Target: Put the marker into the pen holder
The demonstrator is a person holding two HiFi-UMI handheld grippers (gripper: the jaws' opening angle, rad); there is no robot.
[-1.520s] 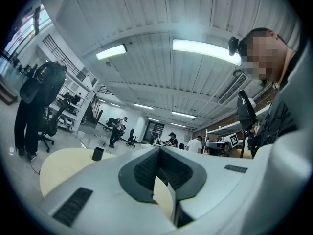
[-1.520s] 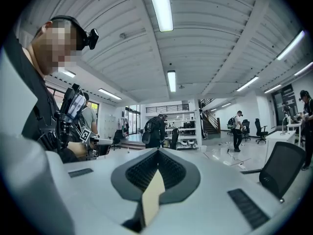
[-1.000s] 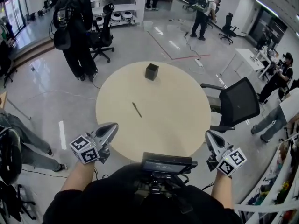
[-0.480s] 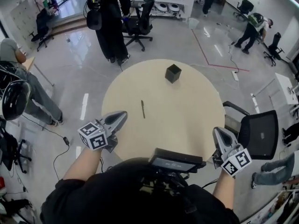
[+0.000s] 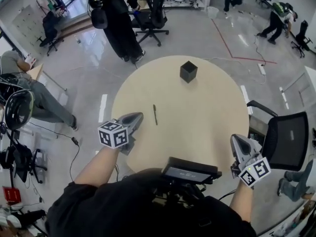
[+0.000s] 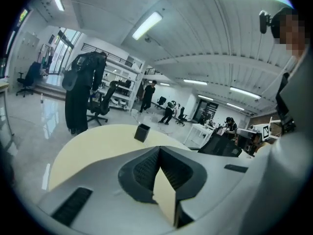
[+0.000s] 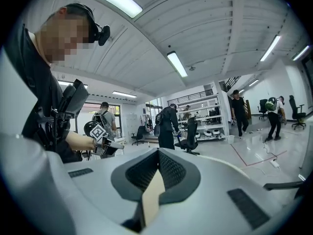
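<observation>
In the head view a dark marker [image 5: 155,114] lies flat on the round beige table [image 5: 197,117], left of centre. The pen holder [image 5: 188,71], a small black cube-shaped cup, stands near the table's far edge; it also shows in the left gripper view as the pen holder [image 6: 142,132]. My left gripper [image 5: 138,116] is shut and empty, hovering over the table's left rim just left of the marker. My right gripper [image 5: 236,138] is shut and empty at the table's near right edge. The left gripper [image 6: 159,148] and right gripper [image 7: 158,151] both show closed jaws.
A black office chair [image 5: 281,138] stands close to the table's right side. A person in black [image 5: 116,19] stands beyond the far left edge with another chair [image 5: 155,11] beside them. A seated person [image 5: 22,83] is at the left. A black device [image 5: 190,171] hangs at my chest.
My left gripper has moved forward over the table's rim, closer to the marker. The head view has swung, so the table sits further right. Both grippers stay shut.
</observation>
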